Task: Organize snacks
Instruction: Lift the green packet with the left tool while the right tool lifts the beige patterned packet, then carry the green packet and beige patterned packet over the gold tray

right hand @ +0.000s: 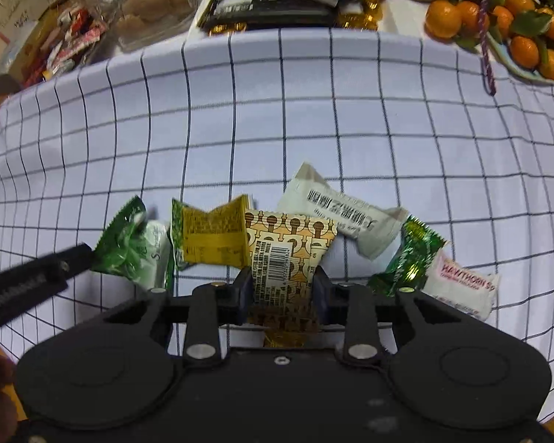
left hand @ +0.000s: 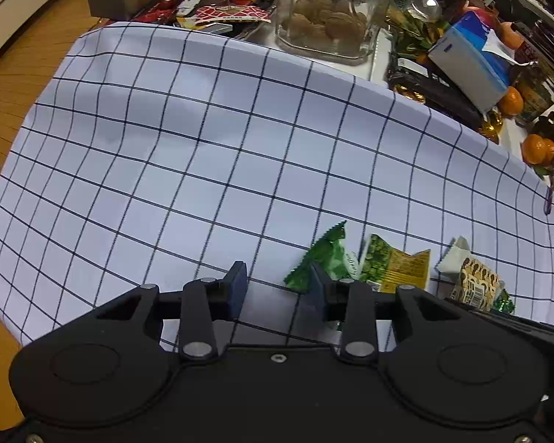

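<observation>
Snacks bunched in a loose row at near edge of checked cloth [right hand: 277,110] on counter; sorting judged barely begun, most packets unmoved. Right claw [right hand: 282,288] closed on tan patterned packet [right hand: 288,243], pointed steeply down, packet upright between pads. Left claw [left hand: 279,282] parted and empty, pointed steeply down, one finger touching green packet [left hand: 328,254]. Beside it, yellow-green packet [right hand: 210,236]; farther right, white packet [right hand: 343,214] and hawthorn packet [right hand: 461,284], all lying on cloth.
</observation>
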A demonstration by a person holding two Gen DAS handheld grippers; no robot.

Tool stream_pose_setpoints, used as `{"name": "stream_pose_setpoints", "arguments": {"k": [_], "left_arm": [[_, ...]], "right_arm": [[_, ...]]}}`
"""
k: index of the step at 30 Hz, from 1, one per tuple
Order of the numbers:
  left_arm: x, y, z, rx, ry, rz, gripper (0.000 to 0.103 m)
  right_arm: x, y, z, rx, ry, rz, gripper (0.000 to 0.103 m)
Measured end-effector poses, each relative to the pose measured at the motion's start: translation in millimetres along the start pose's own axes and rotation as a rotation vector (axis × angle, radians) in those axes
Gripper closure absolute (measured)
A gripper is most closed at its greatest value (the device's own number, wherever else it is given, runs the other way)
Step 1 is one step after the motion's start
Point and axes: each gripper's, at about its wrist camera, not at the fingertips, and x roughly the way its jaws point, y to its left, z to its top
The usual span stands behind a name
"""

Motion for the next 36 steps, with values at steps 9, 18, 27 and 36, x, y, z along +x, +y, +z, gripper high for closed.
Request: {"name": "stream_pose_setpoints", "arguments": {"k": [9, 18, 27, 36], "left_arm": [[17, -12, -3, -0.003, 0.044, -0.034, 0.058], [21, -20, -2, -0.039, 0.032, -0.070, 0.057], [36, -31, -1, -0.034, 0.060, -0.029, 0.057], [37, -27, 2, -0.097, 0.049, -0.027, 0.057]], "right_arm": [[-33, -18, -4, 0.030, -0.042, 0.068, 0.069], [-35, -21, -9, 0.030, -0.029, 0.084, 0.069], [-37, -27, -8, 0.051, -0.012, 0.093, 0.069], [-36, -29, -7, 0.066, 0.002, 0.092, 0.069]]}}
